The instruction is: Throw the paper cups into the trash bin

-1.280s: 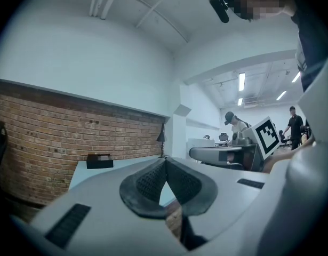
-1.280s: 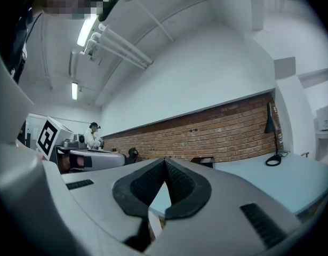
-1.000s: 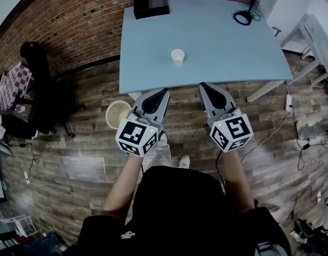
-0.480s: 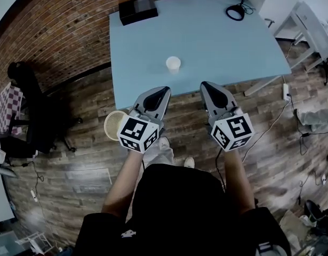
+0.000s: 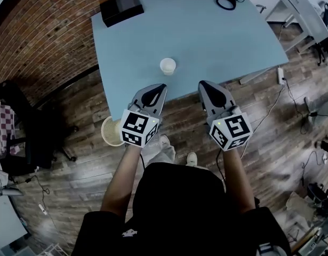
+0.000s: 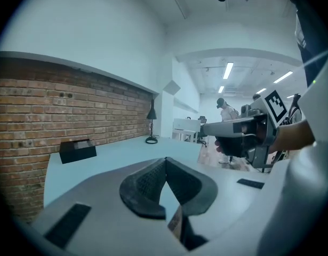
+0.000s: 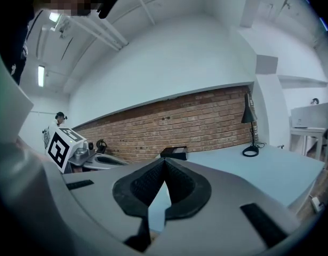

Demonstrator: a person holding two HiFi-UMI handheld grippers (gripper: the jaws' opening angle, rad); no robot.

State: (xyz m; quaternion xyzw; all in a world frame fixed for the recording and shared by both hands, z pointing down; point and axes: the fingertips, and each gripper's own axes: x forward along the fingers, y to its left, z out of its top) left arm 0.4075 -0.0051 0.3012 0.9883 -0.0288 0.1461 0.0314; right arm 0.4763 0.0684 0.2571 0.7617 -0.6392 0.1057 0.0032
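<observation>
left gripper (image 5: 161, 87), right gripper (image 5: 202, 83) at table (image 5: 217, 33) edge; paper cup (image 5: 167, 65) seemingly unobstructed ahead.

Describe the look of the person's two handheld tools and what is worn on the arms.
The left tool and right tool are grey tapering shells with black textured pads. Each carries a white cube printed with black square markers. The person wears a black short-sleeved top.
</observation>
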